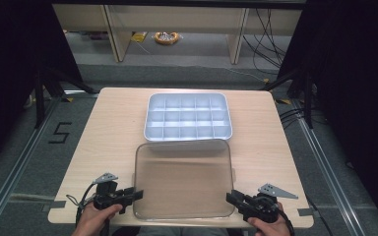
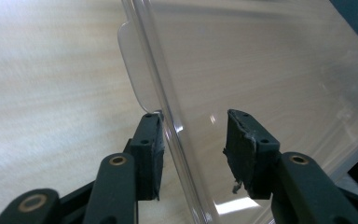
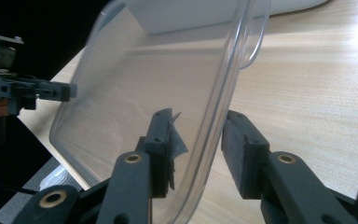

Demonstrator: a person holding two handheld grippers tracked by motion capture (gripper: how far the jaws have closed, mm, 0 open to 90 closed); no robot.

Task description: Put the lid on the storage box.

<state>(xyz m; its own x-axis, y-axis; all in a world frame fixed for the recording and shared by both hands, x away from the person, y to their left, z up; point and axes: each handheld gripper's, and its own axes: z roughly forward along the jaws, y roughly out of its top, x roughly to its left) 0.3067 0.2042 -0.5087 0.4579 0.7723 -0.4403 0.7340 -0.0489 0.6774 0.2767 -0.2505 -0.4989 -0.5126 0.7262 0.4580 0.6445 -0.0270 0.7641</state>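
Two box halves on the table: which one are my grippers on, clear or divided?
The clear lid, nearest you: the left gripper and right gripper straddle its side rims. The white divided tray lies beyond it, untouched.

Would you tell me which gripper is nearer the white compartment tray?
Neither clearly. The left gripper and right gripper straddle opposite near edges of the clear lid, about equally short of the white compartment tray.

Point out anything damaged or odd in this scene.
The pads are frayed: a torn flap hangs off the right gripper pad, and a shred dangles from a left gripper pad. The clear lid and the compartment tray look intact.
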